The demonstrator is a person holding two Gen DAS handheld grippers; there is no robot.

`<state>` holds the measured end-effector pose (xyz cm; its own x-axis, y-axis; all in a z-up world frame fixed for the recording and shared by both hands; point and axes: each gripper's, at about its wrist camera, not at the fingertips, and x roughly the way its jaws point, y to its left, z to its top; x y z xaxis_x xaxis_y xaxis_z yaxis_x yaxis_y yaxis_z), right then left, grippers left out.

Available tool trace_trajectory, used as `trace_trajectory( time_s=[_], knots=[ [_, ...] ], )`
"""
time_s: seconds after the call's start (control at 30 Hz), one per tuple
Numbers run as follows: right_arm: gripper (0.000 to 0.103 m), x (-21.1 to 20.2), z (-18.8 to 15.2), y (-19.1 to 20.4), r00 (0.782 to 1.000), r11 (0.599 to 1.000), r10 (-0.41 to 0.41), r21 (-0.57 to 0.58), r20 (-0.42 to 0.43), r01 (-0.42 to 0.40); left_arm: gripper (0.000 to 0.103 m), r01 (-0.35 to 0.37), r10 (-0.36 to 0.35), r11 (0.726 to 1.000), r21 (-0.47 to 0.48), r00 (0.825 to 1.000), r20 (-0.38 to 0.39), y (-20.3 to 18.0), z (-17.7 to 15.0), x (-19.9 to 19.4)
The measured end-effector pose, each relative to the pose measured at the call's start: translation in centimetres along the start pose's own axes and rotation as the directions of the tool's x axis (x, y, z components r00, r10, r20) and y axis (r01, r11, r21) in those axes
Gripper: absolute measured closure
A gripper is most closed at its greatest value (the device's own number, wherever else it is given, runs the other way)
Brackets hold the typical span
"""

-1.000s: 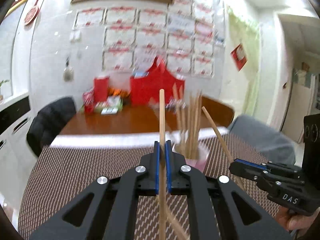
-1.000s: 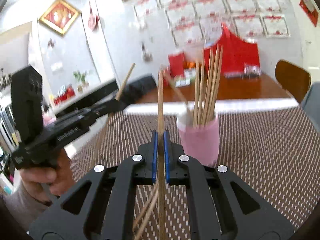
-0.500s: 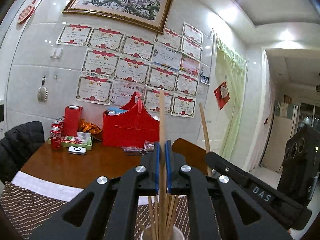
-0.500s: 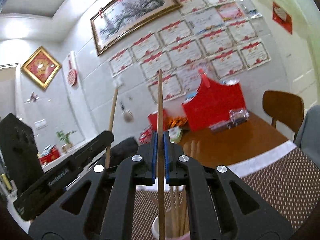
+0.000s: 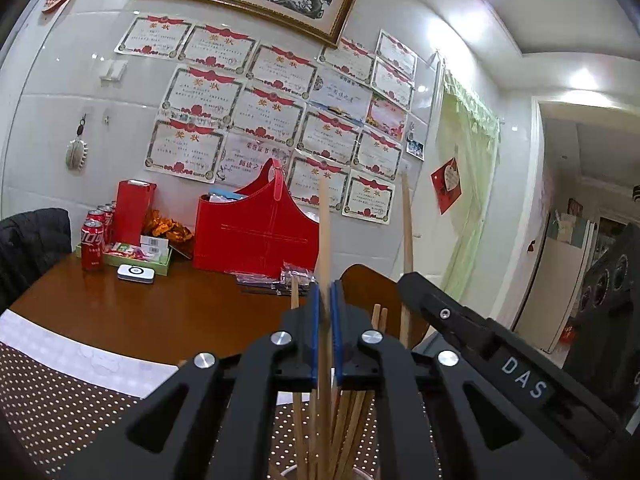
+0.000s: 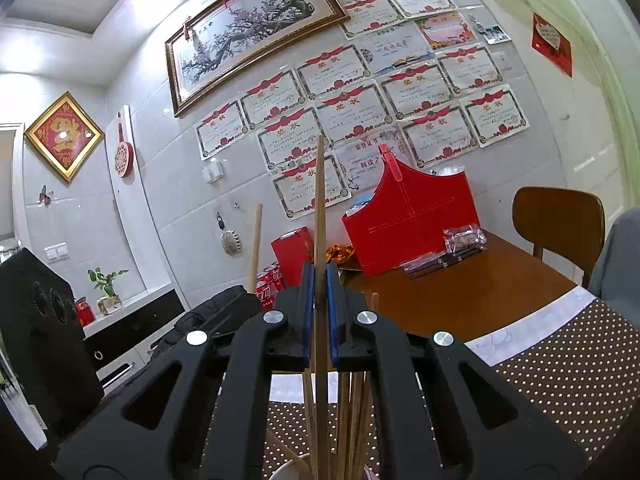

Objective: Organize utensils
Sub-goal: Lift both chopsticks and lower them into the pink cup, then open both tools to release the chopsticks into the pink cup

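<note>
While each claw pinches one chopstick (image 5: 324, 232), several fill the cup (image 6: 288, 470).

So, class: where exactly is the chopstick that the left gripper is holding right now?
In the left wrist view the chopstick stands upright at centre, clamped in the left gripper, above the cup of chopsticks, in front of the red basket.
</note>
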<state>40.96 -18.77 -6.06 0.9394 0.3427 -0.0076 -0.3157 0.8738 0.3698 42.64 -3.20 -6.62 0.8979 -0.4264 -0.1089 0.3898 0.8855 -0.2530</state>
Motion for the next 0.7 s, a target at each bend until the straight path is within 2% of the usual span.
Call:
trace_trajectory(
  time_s=[0.33, 0.7],
  knots=[
    [0.097, 0.2, -0.4, 0.0, 1.000, 1.000, -0.003, -0.003, 0.000, 0.003, 0.097, -0.007, 0.008, 1.000, -0.011, 0.999, 0.035, 0.3, -0.1, 0.5],
    [0.096, 0.3, -1.2, -0.3, 1.000, 1.000, -0.013, -0.008, -0.022, 0.012, 0.097, -0.032, 0.032, 0.999, -0.002, 0.999, 0.007, 1.1, -2.0, 0.5]
  ],
)
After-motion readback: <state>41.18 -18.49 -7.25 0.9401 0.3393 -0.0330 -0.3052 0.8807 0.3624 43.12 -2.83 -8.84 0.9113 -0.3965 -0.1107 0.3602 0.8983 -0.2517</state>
